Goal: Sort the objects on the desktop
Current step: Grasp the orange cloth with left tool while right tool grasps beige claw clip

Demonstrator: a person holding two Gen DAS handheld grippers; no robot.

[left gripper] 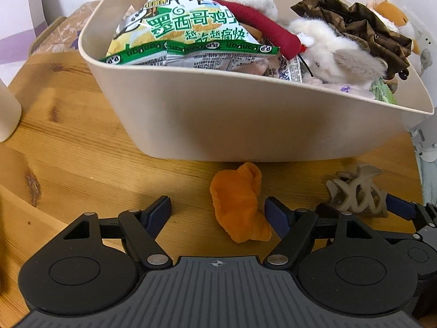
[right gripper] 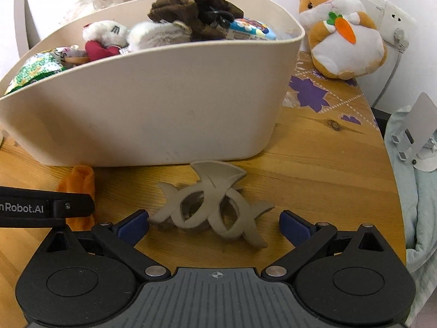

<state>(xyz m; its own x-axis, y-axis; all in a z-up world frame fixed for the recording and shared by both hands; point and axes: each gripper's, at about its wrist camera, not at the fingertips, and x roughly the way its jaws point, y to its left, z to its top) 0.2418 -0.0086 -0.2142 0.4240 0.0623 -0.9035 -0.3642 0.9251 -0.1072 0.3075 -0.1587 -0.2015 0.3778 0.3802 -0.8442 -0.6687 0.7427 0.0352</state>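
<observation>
A: Report the left tongs [left gripper: 218, 213].

B: Released. The blue pads stand apart at the lower centre of the left wrist frame, with the orange cloth [left gripper: 239, 205] lying on the wooden surface [left gripper: 82, 150] between them. The right pad sits just beside the cloth; contact cannot be confirmed.

A: And the right tongs [right gripper: 214, 225]?

B: Also released. The grey hair claw [right gripper: 213, 207] lies on the surface between the pads, at the centre of the right wrist frame. The left pad is at the claw's tip (whether it touches, I cannot tell); the right pad stands clear.

A: Location of the bin?

B: The beige bin [right gripper: 153, 104] fills the upper half of both frames, behind the cloth and the claw. It holds a green snack bag [left gripper: 185, 35], white plush toys [left gripper: 327, 52] and a brown scrunchie [right gripper: 191, 8].

A: Anything outside it?

B: An orange-and-white plush hamster [right gripper: 344, 35] sits at the upper right of the right wrist frame, beside the bin.
</observation>
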